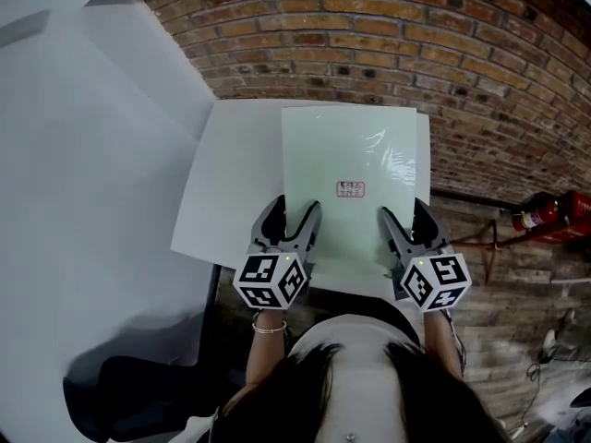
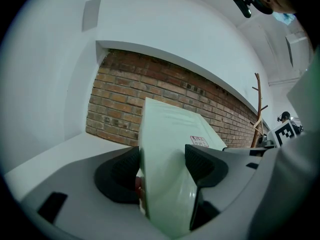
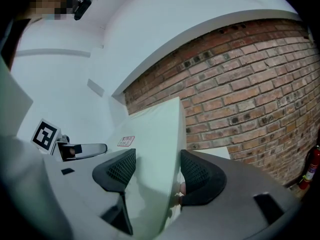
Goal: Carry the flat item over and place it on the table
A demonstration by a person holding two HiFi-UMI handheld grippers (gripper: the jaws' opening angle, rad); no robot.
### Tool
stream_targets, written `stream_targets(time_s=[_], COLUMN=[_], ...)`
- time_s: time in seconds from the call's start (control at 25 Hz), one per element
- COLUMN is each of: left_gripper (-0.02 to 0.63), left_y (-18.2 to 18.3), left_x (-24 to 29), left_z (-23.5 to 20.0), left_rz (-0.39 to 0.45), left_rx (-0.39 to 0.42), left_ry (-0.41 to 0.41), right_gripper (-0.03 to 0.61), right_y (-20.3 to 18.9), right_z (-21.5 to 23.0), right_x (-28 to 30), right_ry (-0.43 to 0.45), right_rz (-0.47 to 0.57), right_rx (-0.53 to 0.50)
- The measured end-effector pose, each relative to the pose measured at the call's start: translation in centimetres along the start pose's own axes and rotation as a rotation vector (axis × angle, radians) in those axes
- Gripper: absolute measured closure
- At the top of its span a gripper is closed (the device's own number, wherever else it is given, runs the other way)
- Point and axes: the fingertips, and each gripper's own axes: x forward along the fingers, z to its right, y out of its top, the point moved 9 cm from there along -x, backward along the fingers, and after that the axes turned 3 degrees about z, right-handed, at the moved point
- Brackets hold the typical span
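Observation:
A flat pale green sheet in clear wrap [image 1: 351,178], with a small red-print label [image 1: 350,189] at its middle, lies over the white table [image 1: 231,192] against the brick wall. My left gripper [image 1: 290,220] grips its near left edge, and the sheet [image 2: 165,169] runs between the dark pads [image 2: 205,164]. My right gripper [image 1: 404,221] holds the near right edge, with the sheet [image 3: 155,154] pinched between its pads [image 3: 197,176]. Both grippers are shut on the sheet. The sheet's near edge overhangs the table's front.
A brick wall [image 1: 388,44] stands right behind the table, a white wall [image 1: 83,155] on the left. A red fire extinguisher [image 1: 554,212] stands at the right by the wall. A wooden coat stand [image 2: 259,109] shows in the left gripper view.

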Motion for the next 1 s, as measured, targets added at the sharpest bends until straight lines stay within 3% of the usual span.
stream_targets(time_s=[1.0], left_gripper=[0.321], left_y=[-2.1], left_x=[5.5], left_z=[-3.6], left_rz=[-0.083], left_rx=[-0.035], left_ry=[0.049], right_gripper=[0.296], right_y=[-2.0], right_z=[2.9], right_x=[6.7], right_ry=[0.013], right_rz=[-0.096], right_rx=[0.042])
